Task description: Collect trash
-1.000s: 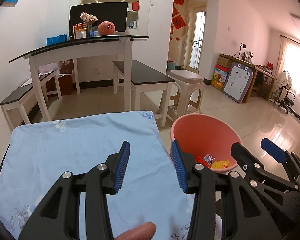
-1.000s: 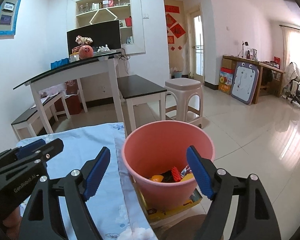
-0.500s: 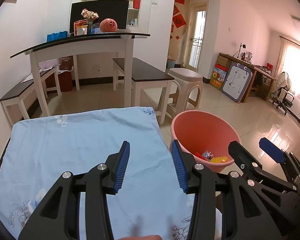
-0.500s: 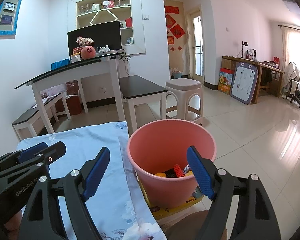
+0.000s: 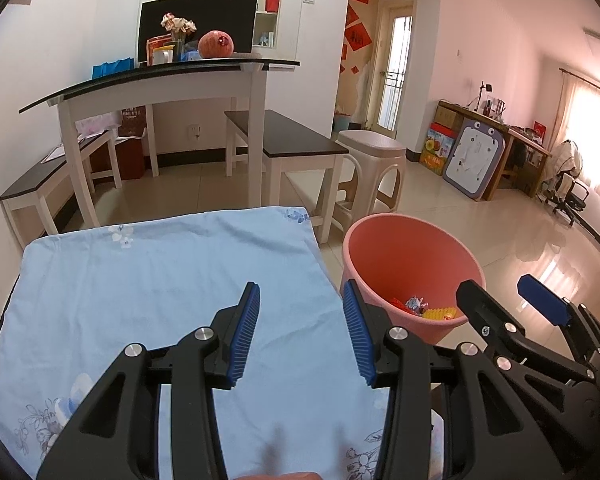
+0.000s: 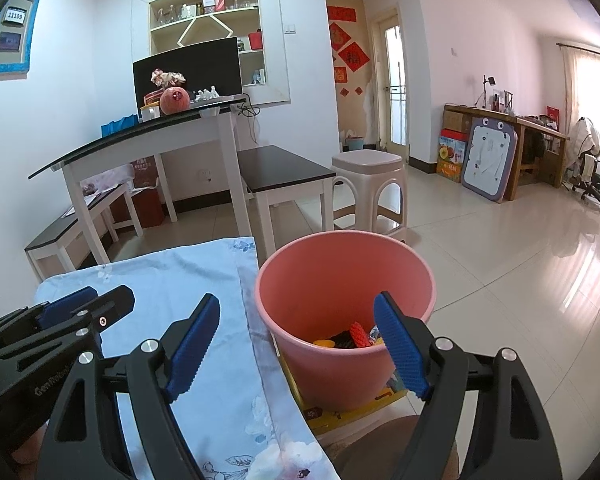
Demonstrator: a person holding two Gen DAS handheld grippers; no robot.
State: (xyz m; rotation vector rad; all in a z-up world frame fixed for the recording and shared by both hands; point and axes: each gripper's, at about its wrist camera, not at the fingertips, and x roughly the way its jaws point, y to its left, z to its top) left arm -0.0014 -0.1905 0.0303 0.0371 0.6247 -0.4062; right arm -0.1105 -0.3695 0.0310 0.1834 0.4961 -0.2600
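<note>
**Reviewer:** At this moment your left gripper hung over the blue floral cloth with its jaws parted about halfway and nothing between them. Your right gripper was spread wider, also with nothing in it, its blue pads straddling the near rim of the pink bin as seen from its own camera.

**Operator:** So where was the trash?

**Reviewer:** You had it in the bin. The left wrist view showed red, yellow and silvery scraps lying at the bottom, and the right wrist view showed the same small heap of orange, black and red pieces. The bin stood just beside the right edge of the cloth-covered surface, on what looked like a flattened yellow box.

**Operator:** Was anything left on the cloth?

**Reviewer:** Not that either camera showed. Every part of the cloth you could see carried only its printed flowers. The strip nearest you was hidden behind both grippers, so I cannot vouch for that part.

**Operator:** Then you would call it done?

**Reviewer:** I would judge it at or very near the end. You held nothing, no loose piece was in sight, and the bin already had its load. What remained, if anything, was for you to check the hidden near edge of the cloth and the floor around the bin. The white table, the benches and the stool further off looked like room furniture, not part of your work.
</note>
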